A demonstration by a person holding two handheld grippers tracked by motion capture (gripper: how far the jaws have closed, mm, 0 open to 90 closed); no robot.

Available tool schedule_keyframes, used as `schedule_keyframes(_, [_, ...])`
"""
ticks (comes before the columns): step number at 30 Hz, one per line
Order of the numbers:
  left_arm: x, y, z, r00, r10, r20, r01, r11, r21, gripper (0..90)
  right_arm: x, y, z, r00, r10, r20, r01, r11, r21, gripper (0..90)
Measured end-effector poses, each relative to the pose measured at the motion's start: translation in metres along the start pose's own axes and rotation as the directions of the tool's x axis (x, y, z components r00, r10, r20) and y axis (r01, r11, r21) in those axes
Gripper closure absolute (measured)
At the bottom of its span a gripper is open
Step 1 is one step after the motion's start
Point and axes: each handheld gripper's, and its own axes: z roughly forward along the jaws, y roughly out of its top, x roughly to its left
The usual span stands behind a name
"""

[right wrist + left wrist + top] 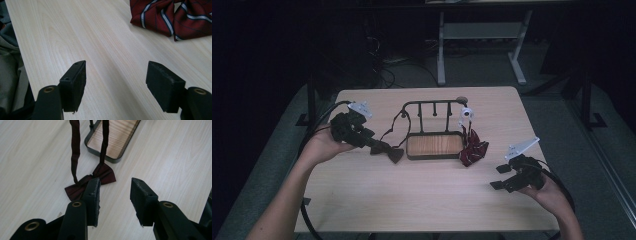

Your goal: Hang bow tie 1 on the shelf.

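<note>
A dark maroon bow tie [388, 151] lies on the table left of a black rack; its strap [75, 150] runs up toward the rack. My left gripper [371, 144] is right beside it, open. In the left gripper view the left jaw covers part of the bow tie [103, 173], and nothing sits in the gap of the gripper [115, 182]. A red bow tie with pale stripes [473, 149] rests against the rack's right end. My right gripper [499, 177] stands open near the table's front right, apart from the striped bow tie [172, 17]; bare table lies ahead of the gripper [116, 65].
The black wire rack [434, 107] has several pegs and a wooden base tray [434, 145] mid-table. A small white object [466, 113] hangs at its right end. Bare wood stretches across the front of the table [412, 195]. The table's edge lies close to my right gripper.
</note>
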Motion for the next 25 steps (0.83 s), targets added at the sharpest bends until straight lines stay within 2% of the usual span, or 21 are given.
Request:
schedule_keyframes(6, [-0.003,-0.011,0.004,0.9999,-0.007,0.009,0.007,1.0,0.002,58.6,-0.001,-0.001,0.0,1.0,-0.003,0.002,0.003,1.0,-0.001,32.3])
schedule_keyframes(20, [-0.016,-0.034,0.018,0.9998,0.013,0.016,-0.013,0.9998,0.014,52.0,-0.001,-0.002,-0.001,1.0,0.002,0.006,-0.002,1.0,-0.001,32.3])
schedule_keyframes(21, [-0.017,-0.037,0.02,0.9999,-0.002,0.014,0.001,1.0,0.007,51.3,-0.002,-0.002,-0.001,1.0,0.001,0.006,-0.001,1.0,-0.002,32.3])
schedule_keyframes(22, [-0.017,-0.038,0.02,0.9998,0.009,0.016,-0.01,0.9998,0.015,50.9,-0.002,-0.003,0.0,1.0,0.006,0.006,-0.006,1.0,0.0,32.3])
schedule_keyframes(24, [-0.02,-0.041,0.023,0.9998,0.001,0.018,-0.001,0.9999,0.01,49.5,-0.002,-0.003,0.0,0.9999,0.01,0.006,-0.01,1.0,0.001,32.3])
schedule_keyframes(25, [-0.02,-0.042,0.024,0.9998,0.01,0.016,-0.01,0.9999,0.012,48.5,-0.001,-0.003,0.0,0.9999,0.007,0.008,-0.007,1.0,0.002,32.1])
